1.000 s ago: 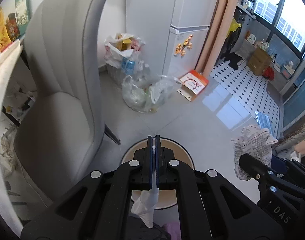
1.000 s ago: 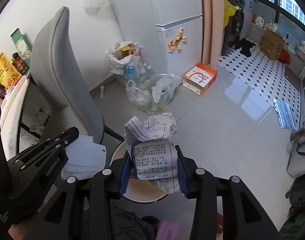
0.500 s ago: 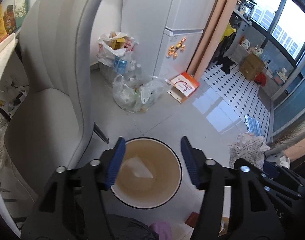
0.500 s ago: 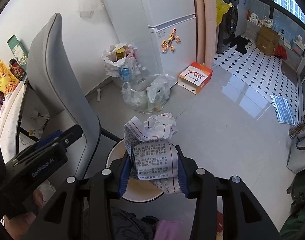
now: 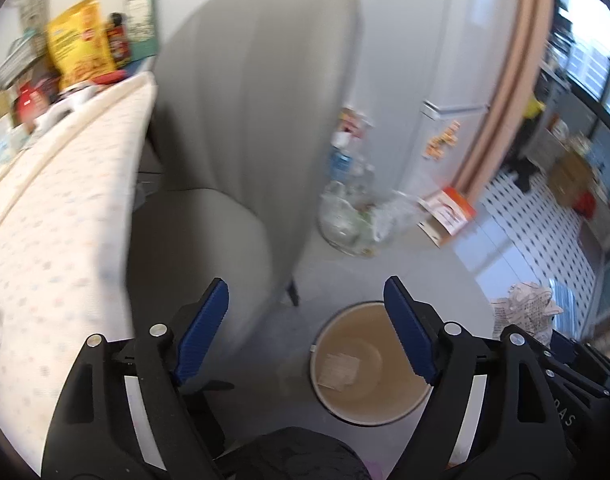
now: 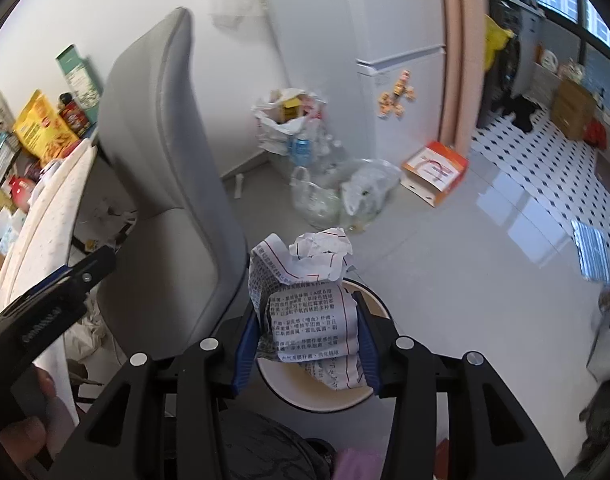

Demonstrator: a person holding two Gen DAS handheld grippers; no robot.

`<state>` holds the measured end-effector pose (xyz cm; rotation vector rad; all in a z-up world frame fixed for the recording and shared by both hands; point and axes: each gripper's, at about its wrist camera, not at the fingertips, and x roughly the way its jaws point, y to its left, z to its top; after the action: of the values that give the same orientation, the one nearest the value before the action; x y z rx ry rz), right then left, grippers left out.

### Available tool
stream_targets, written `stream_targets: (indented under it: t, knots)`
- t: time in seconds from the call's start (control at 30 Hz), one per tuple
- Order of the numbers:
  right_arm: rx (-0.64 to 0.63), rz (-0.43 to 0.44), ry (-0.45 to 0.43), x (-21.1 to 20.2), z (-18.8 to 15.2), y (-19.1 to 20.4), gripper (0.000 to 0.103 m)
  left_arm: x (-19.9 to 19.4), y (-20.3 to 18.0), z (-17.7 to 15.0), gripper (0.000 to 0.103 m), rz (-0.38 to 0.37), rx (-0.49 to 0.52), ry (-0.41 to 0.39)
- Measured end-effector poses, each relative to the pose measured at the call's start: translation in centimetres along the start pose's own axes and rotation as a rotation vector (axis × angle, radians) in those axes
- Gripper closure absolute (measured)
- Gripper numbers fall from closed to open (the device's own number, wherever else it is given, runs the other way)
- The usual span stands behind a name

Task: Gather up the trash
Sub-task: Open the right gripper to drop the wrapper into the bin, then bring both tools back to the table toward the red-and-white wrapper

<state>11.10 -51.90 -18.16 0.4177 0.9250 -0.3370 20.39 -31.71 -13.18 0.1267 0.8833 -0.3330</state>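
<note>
A round bin (image 5: 401, 404) with a tan inside stands on the floor beside the chair. A white tissue (image 5: 339, 372) lies at its bottom. My left gripper (image 5: 303, 282) hangs above and left of the bin, its jaws wide and still opening, with nothing between them. In the right wrist view my right gripper (image 6: 305, 308) holds a crumpled printed paper (image 6: 309, 304) right over the bin (image 6: 325, 404). Its jaws are opening, and the blue pads still touch the paper's sides. The same paper (image 5: 525, 312) shows at the right edge of the left wrist view.
A grey chair (image 6: 161, 152) stands close on the left of the bin. A table with a dotted cloth (image 5: 57, 220) carries snack packs. Clear bags of bottles (image 6: 333, 196), an orange and white box (image 6: 435, 170) and a white fridge (image 6: 385, 40) stand further off.
My left gripper opened and let the tissue fall into the bin, then swung up and left toward the table. My right gripper shifted slightly, with the paper still in it.
</note>
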Motion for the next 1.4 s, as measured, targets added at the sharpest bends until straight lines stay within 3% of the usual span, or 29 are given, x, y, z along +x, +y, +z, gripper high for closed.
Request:
stream_targets:
  t: [0.03, 0.1, 0.4, 0.9, 1.4]
  knots:
    - [-0.012, 0.000, -0.002, 0.0, 0.1, 0.5, 0.055, -0.3, 0.6, 0.1, 0.020, 0.010, -0.009, -0.003]
    - [-0.033, -0.012, -0.008, -0.2, 0.5, 1.2, 0.034, -0.6, 1.4, 0.2, 0.018, 0.020, -0.019, -0.009]
    - [-0.075, -0.072, -0.072, -4.7, 1.1, 2.9, 0.016, -3.4, 3.9, 0.3, 0.006, 0.011, -0.059, -0.058]
    - [-0.170, -0.016, -0.174, -13.1, -2.9, 10.6, 0.008, -12.1, 11.3, -2.7, 0.006, 0.052, -0.153, -0.180]
    - [-0.289, 0.086, -0.212, -17.5, -7.1, 19.0, 0.008, -18.5, 19.7, -6.1, 0.006, 0.142, -0.248, -0.253]
